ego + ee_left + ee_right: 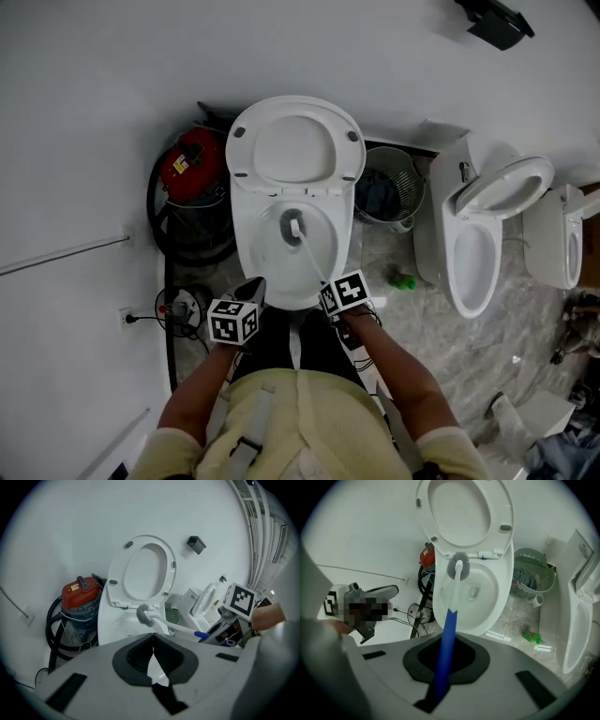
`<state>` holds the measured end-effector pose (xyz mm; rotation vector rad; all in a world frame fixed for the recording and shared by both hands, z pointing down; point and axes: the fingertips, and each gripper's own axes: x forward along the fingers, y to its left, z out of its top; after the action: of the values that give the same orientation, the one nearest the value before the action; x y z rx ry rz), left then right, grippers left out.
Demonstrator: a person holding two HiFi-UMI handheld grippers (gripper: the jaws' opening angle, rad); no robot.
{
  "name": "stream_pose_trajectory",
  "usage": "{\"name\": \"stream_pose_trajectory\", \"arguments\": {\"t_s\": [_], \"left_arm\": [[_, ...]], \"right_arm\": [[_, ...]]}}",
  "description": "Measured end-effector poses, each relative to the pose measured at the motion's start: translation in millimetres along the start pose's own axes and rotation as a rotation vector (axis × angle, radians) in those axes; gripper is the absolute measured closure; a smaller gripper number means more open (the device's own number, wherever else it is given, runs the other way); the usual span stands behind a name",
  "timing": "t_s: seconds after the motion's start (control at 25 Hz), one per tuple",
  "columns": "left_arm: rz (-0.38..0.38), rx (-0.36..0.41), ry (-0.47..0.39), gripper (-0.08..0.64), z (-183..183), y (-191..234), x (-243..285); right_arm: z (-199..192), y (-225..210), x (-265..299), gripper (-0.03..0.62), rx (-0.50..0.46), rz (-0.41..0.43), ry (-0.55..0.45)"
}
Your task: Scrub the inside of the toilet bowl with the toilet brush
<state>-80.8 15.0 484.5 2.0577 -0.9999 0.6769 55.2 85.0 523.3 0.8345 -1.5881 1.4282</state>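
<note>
This looks like a makeshift washroom or fixture test room rather than a lived-in bathroom. A white toilet with its seat raised stands against a plain white wall. To its right a second toilet stands loose on the marble-patterned floor. Just left of the first sits a red canister vacuum with a coiled hose. Just right is a mesh wastebasket — and a round power socket with its cables lies by its front left.

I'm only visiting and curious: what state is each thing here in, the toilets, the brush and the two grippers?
Toilet seat: raised.
Toilet brush: head in the toilet bowl, handle gripped.
Right gripper: shut on toilet brush.
Left gripper: shut, empty.
Second toilet's seat: raised.
</note>
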Motion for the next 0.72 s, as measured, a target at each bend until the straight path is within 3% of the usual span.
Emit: {"name": "stream_pose_trajectory", "arguments": {"t_s": [0.32, 0.72], "left_arm": [[-0.018, 0.0, -0.027, 0.548, 4.5, -12.8, -29.4], [-0.056, 0.015, 0.011, 0.548, 3.8, -21.2, -55.4]], "right_arm": [[-7.5, 14.8, -36.8, 0.572, -0.092, -0.017, -0.059], [-5.1, 34.3, -66.3, 0.572, -0.185, -0.041, -0.159]]}}
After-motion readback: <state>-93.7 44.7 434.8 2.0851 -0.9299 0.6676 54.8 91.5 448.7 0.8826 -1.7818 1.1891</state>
